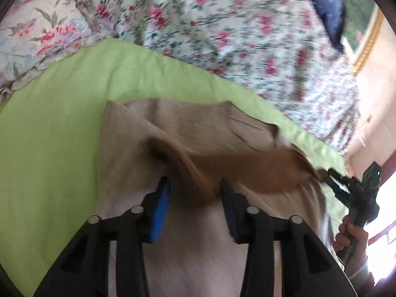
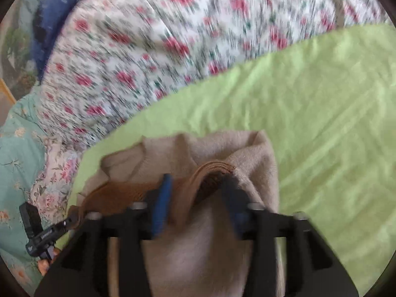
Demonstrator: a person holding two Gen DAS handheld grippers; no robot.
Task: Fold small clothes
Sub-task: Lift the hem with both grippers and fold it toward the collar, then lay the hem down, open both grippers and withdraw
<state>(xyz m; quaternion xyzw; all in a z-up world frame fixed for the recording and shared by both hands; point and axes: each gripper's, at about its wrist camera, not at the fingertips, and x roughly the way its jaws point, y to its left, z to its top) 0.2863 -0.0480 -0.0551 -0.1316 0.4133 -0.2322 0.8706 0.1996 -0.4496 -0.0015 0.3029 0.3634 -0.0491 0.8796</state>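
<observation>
A beige knit garment (image 1: 138, 136) with a brown ribbed band (image 1: 247, 168) lies folded over on a light green cloth (image 1: 49, 148). My left gripper (image 1: 194, 182) hovers over the band's left end. Its blue pads (image 1: 160, 208) stand apart, the brown fabric loose between them. At the right edge of the left wrist view is my right gripper (image 1: 333, 179), near the band's other end. In the right wrist view the right gripper (image 2: 198, 179) stands open astride the curled brown band (image 2: 212, 170), on the beige garment (image 2: 252, 158). My left gripper (image 2: 65, 224) shows at the lower left.
The green cloth (image 2: 321, 113) covers a bed with a floral sheet (image 1: 222, 24). A floral pillow (image 1: 37, 32) lies at the far left, and dark blue fabric (image 1: 326, 2) at the head. A gold-framed picture (image 1: 368, 42) hangs on the wall. A hand (image 1: 351, 235) holds the right gripper.
</observation>
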